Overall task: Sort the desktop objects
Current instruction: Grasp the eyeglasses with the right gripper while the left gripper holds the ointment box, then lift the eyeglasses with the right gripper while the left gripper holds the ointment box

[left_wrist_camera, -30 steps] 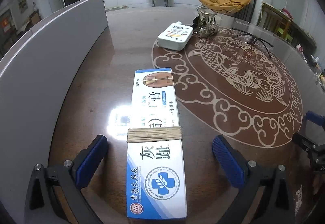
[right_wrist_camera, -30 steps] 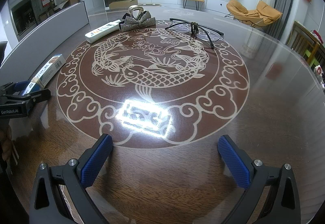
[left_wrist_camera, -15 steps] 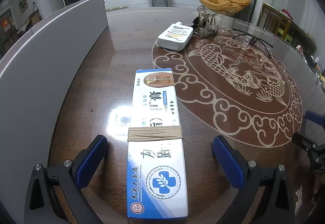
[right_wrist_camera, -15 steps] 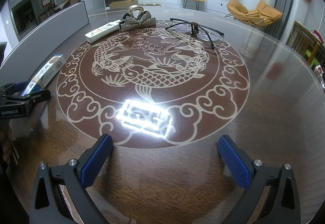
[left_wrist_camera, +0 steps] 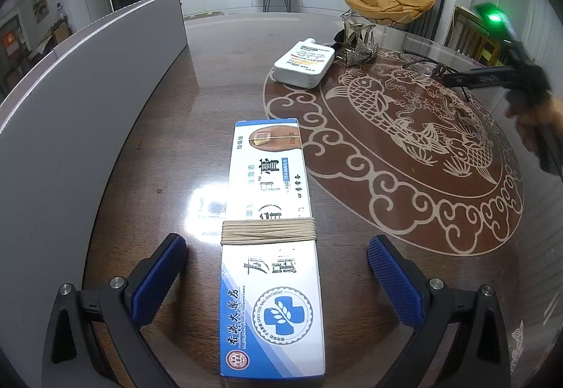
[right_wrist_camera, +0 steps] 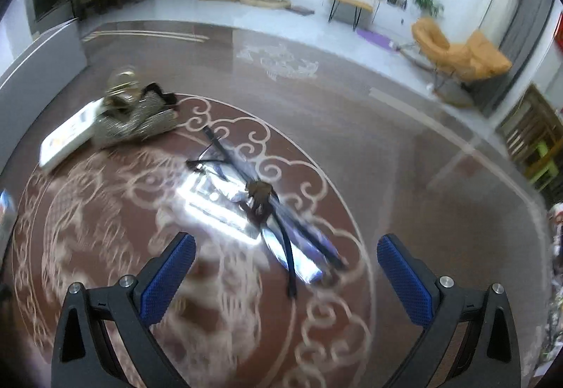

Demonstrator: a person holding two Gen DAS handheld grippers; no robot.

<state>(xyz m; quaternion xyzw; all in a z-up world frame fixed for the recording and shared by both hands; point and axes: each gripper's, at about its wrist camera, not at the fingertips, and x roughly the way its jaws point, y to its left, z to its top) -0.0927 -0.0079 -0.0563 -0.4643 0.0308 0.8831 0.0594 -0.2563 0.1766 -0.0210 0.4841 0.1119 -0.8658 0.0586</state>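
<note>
A long white-and-blue ointment box [left_wrist_camera: 271,282] bound with rubber bands lies flat on the dark wooden table [left_wrist_camera: 183,141]. My left gripper [left_wrist_camera: 276,243] is open, and the near half of the box lies between its blue fingers [left_wrist_camera: 158,279] without touching them. My right gripper [right_wrist_camera: 285,245] is open just above and behind black-framed folded glasses [right_wrist_camera: 267,212] with something brown at the hinge. A white bottle [left_wrist_camera: 304,64] lies on its side at the back, beside a sequined bow [left_wrist_camera: 357,44]. The right-wrist view is motion-blurred.
A grey curved panel [left_wrist_camera: 70,99] runs along the table's left side. From the left wrist view the other gripper [left_wrist_camera: 506,74] and a hand [left_wrist_camera: 538,117] hang over the right of the fish inlay [left_wrist_camera: 404,127]. Bottle [right_wrist_camera: 67,138] and bow [right_wrist_camera: 137,120] sit left of the glasses.
My right gripper has swung forward across the table from the near edge to just behind the glasses, blurring its view. The left gripper and the ointment box have stayed put.
</note>
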